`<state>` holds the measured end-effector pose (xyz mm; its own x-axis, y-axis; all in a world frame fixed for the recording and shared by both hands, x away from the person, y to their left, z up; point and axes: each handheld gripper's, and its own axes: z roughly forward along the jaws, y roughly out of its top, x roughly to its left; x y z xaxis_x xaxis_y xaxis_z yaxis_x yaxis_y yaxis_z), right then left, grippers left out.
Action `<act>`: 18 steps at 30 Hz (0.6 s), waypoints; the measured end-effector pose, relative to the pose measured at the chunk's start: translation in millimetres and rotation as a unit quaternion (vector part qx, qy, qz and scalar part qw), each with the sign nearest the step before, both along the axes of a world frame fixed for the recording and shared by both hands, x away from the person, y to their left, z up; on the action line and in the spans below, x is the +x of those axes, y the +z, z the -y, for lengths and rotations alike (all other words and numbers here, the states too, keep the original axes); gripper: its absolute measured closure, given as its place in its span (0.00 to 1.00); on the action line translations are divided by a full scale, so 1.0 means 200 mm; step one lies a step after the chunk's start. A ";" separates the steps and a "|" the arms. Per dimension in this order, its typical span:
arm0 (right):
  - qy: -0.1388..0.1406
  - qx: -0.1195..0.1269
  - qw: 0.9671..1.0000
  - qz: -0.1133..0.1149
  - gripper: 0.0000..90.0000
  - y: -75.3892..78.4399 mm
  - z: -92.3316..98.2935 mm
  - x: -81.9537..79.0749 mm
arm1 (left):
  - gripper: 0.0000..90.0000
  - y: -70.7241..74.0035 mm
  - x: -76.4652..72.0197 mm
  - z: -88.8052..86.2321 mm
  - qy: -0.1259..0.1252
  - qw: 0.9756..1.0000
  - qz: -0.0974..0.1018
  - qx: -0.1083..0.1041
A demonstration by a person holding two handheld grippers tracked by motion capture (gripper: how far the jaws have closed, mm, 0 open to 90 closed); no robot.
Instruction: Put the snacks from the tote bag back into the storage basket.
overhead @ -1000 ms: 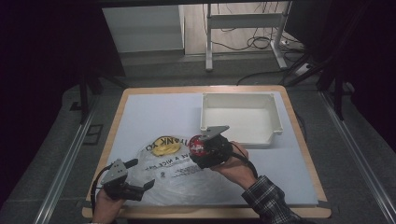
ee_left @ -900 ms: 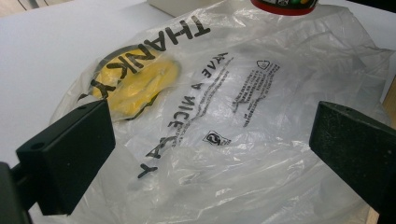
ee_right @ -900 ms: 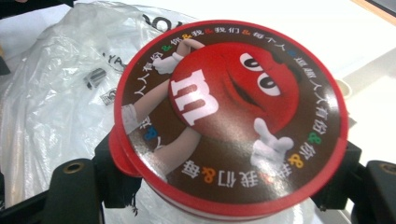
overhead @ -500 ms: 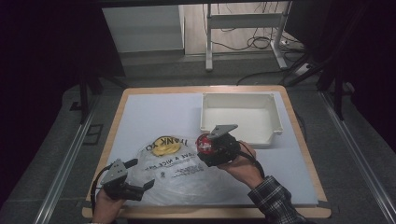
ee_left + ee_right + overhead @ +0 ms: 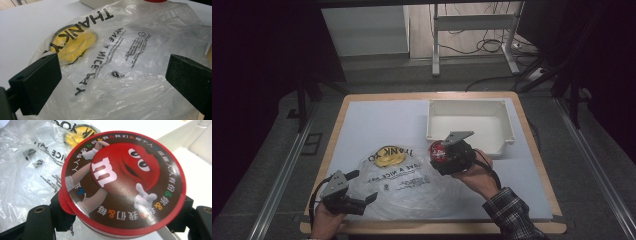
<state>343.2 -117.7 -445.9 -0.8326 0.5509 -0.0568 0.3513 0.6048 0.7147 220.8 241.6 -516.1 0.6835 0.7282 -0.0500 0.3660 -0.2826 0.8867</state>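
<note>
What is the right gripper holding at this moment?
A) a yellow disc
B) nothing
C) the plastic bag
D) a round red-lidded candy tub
D: the right gripper has its jaws shut on either side of the round red-lidded candy tub, held above the table between the plastic bag and the white bin.

High view: dim, dark edges, light on table (image 5: 377,125) centre | Gripper views: brighter, soft glare on plastic bag (image 5: 140,50) | Near jaws blurred at bottom of frame
</note>
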 end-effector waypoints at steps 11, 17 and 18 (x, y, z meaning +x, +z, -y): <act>0.001 -0.004 1.000 -0.004 0.29 -0.01 0.03 0.06 | 0.00 0.00 0.00 0.00 0.001 1.000 0.000 0.000; 0.001 -0.003 1.000 -0.001 0.29 -0.01 0.05 0.11 | 0.00 0.00 0.00 0.00 0.001 1.000 0.000 0.001; 0.001 -0.001 1.000 -0.001 0.29 -0.01 0.05 0.11 | 0.00 0.00 0.00 0.00 0.001 1.000 0.001 0.001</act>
